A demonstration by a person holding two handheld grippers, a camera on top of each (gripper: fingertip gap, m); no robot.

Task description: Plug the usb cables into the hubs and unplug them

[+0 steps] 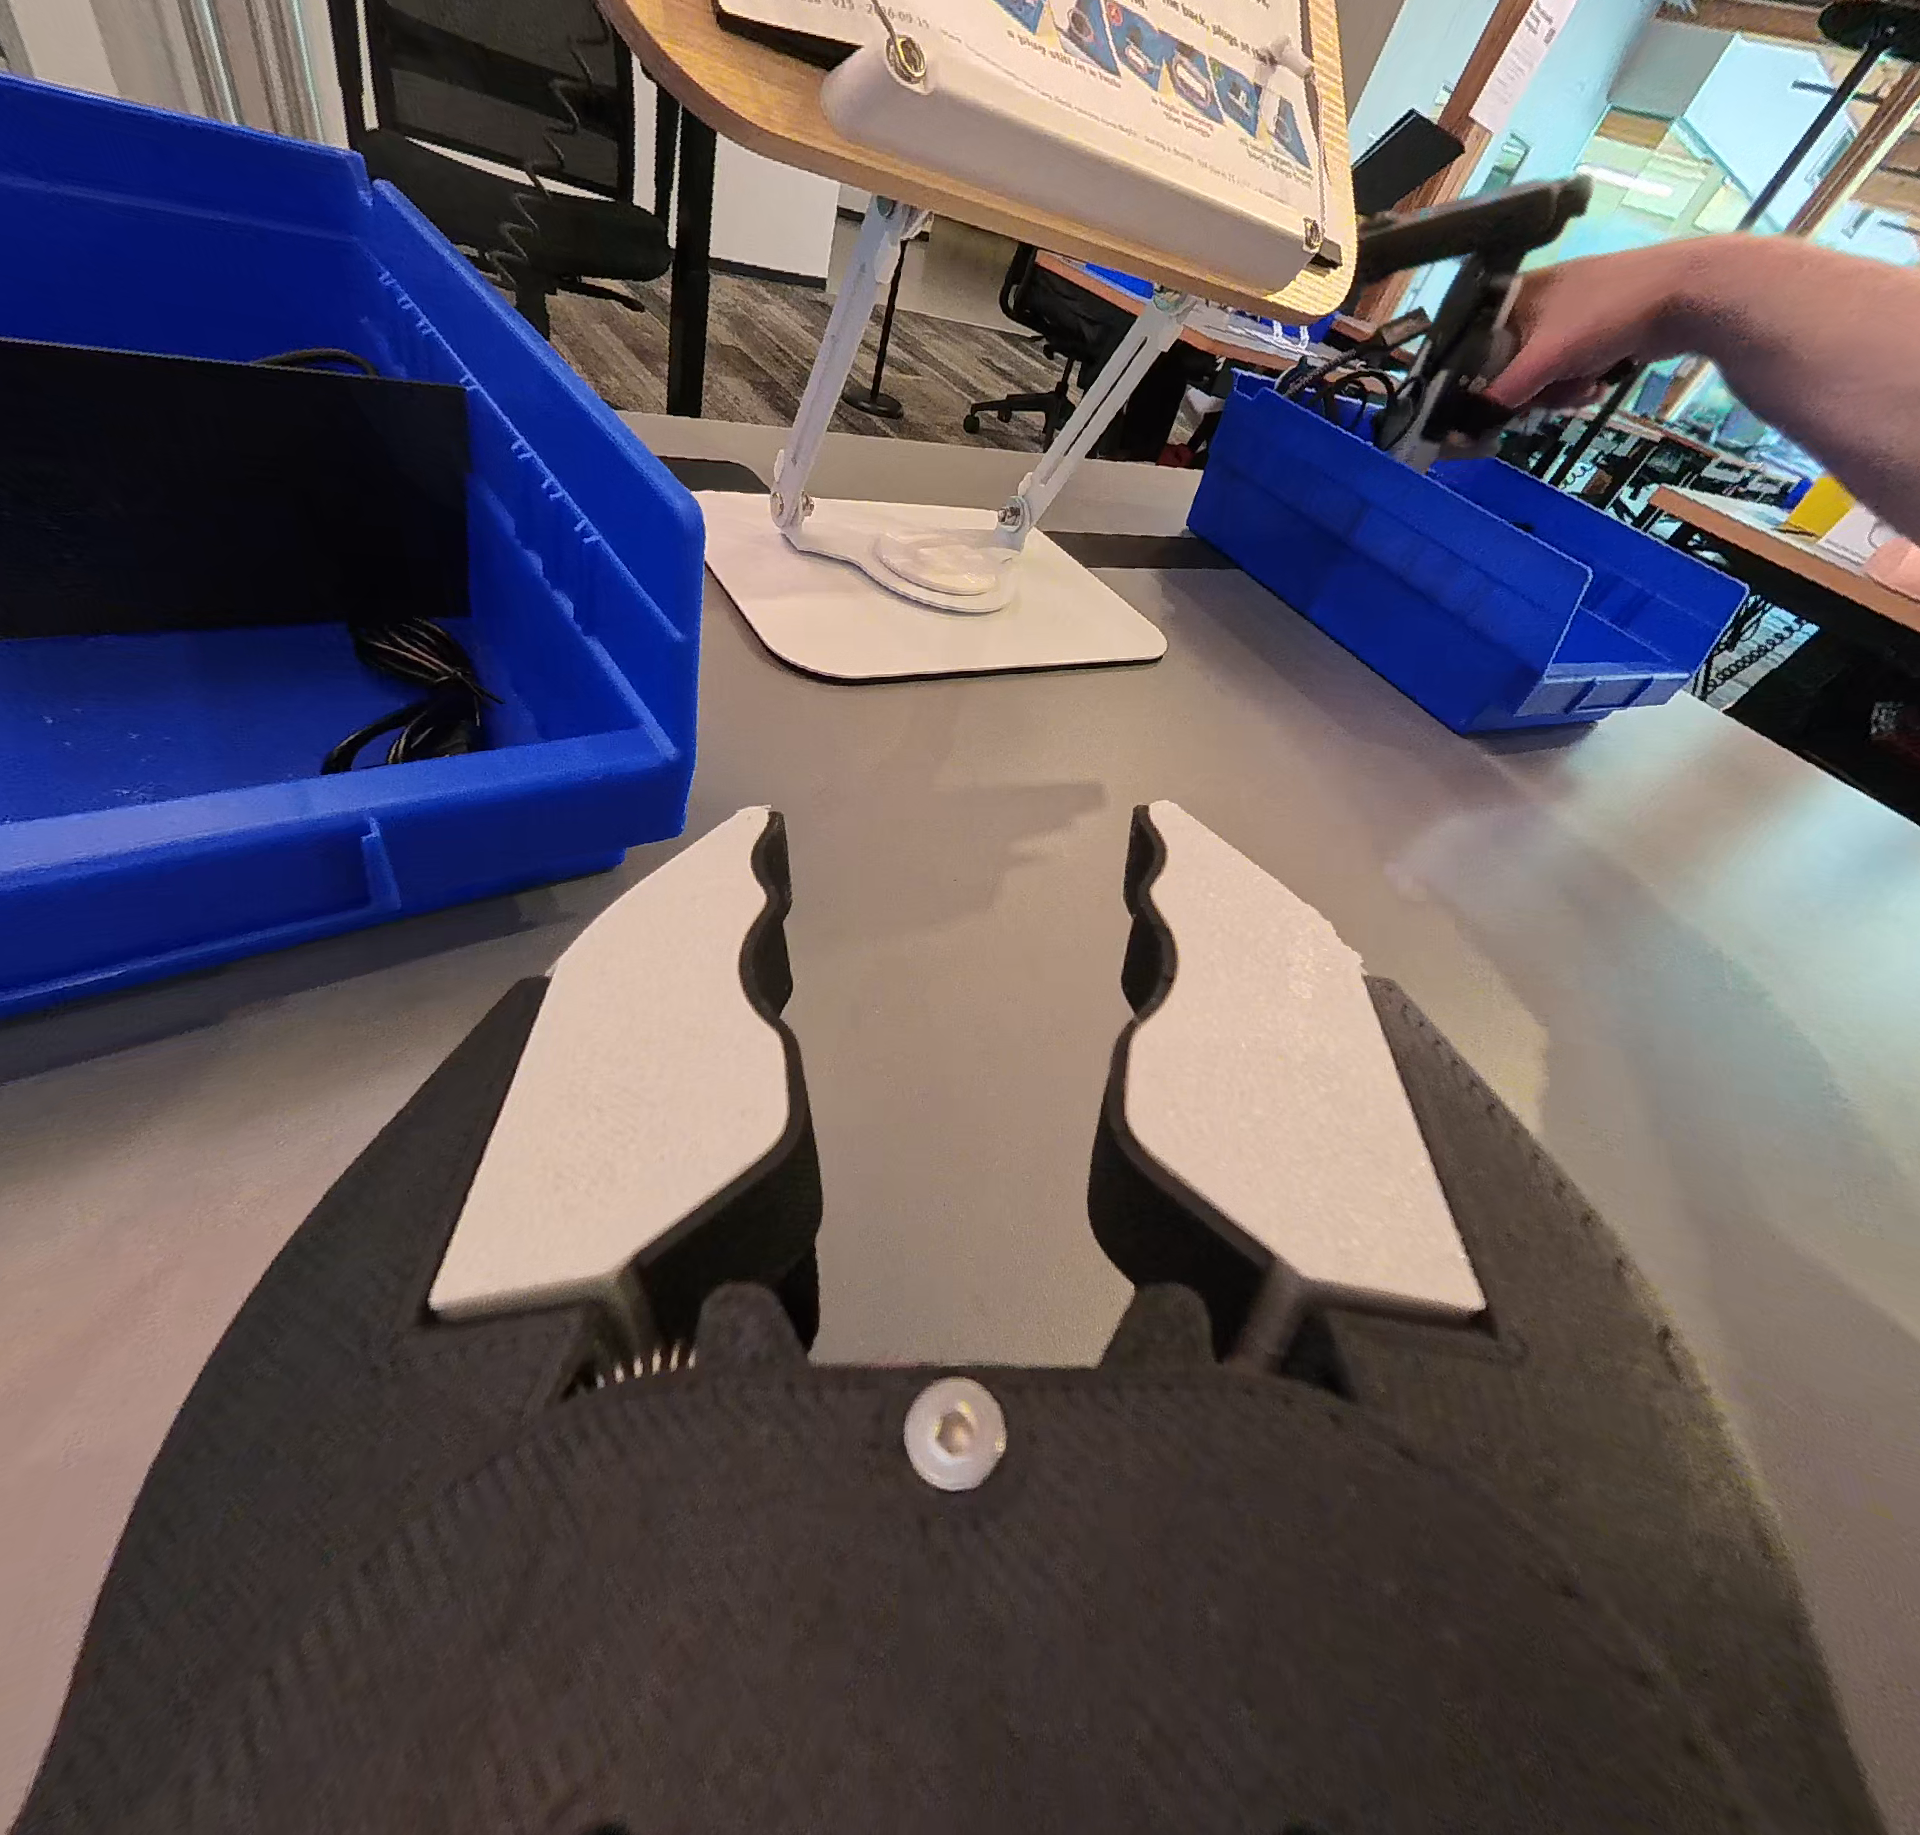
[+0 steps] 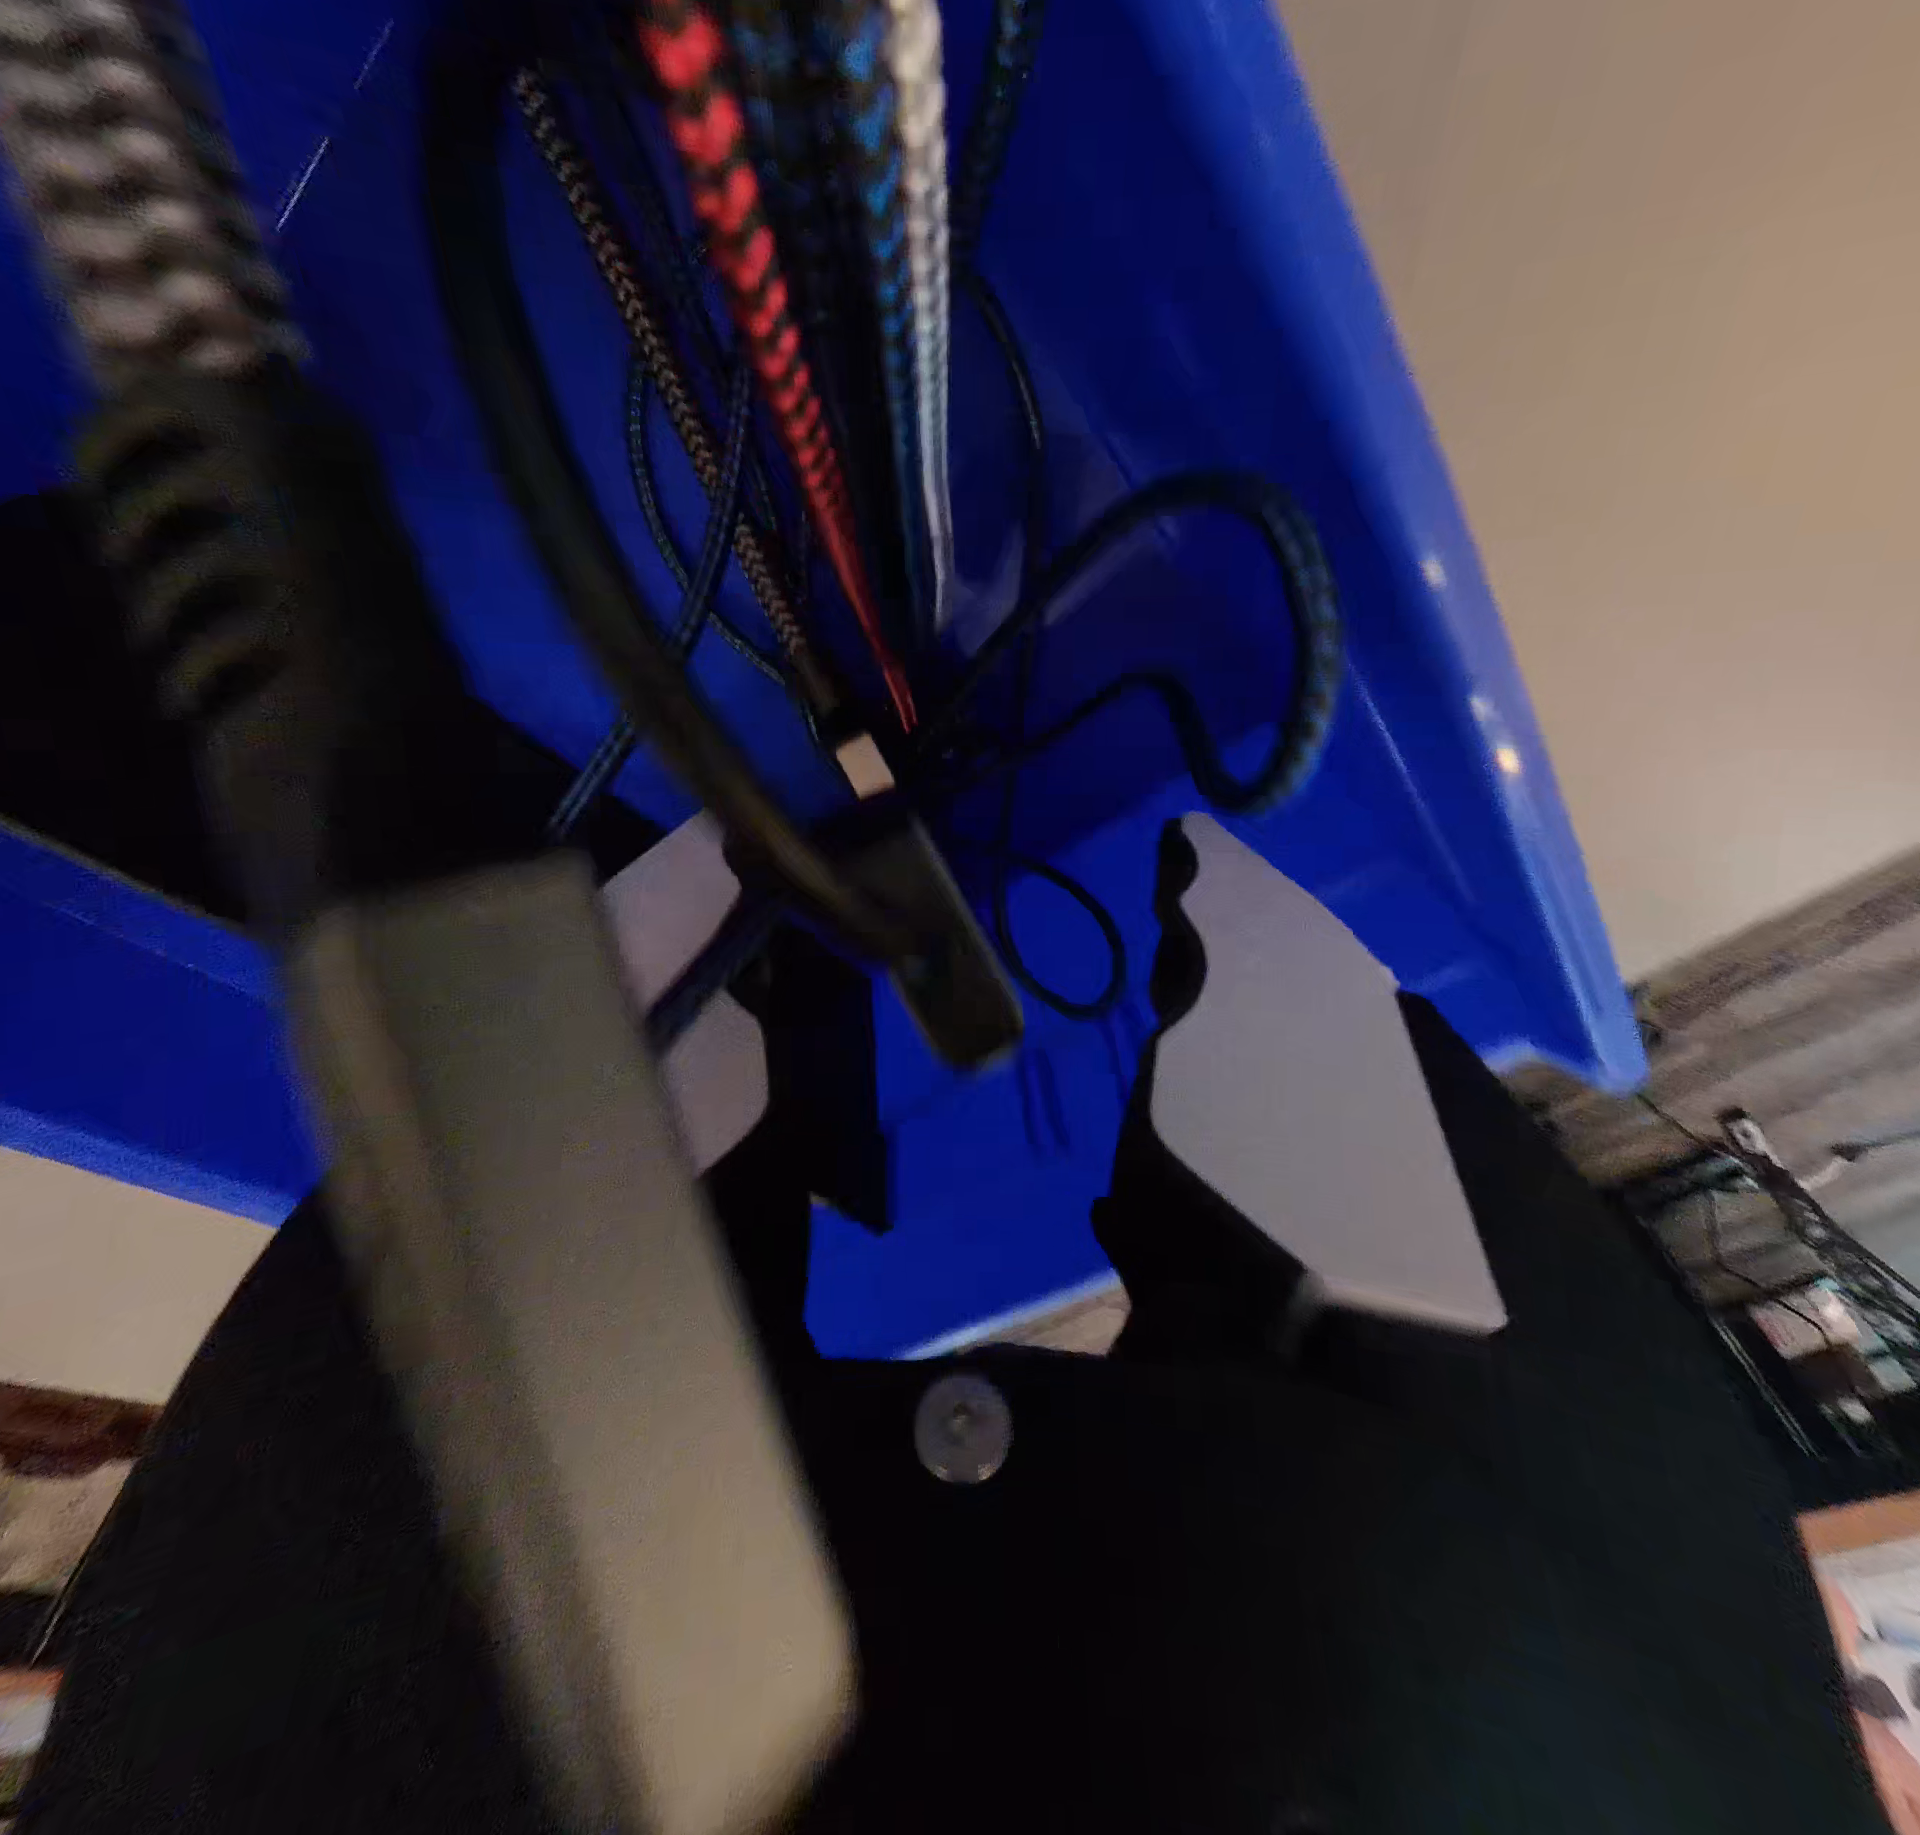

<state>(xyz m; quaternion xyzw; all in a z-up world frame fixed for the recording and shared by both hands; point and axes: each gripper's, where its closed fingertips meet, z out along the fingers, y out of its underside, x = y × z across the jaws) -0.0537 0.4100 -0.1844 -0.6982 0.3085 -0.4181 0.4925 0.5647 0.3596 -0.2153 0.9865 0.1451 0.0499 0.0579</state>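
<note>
My left gripper (image 1: 956,819) is open and empty, low over the grey table (image 1: 1299,850). In that view a hand holds my right gripper (image 1: 1444,403) down inside the right blue bin (image 1: 1455,580). In the right wrist view my right gripper (image 2: 961,840) is open inside that bin (image 2: 1195,331), among braided cables, one of them red (image 2: 727,227). A dark slim hub (image 2: 945,954) with a silver plug (image 2: 864,762) at its far end lies between the fingers, clear of the right finger (image 2: 1278,1058). A blurred grey hub (image 2: 540,1266) close to the camera hides most of the left finger.
A larger blue bin (image 1: 520,497) stands at the left with a black divider (image 1: 229,497) and black cables (image 1: 416,694). A white stand (image 1: 935,590) carrying a wooden board with an instruction sheet sits at the back middle. Chairs and desks lie beyond the table. My hands' fingertips stand some 65 centimetres from each other.
</note>
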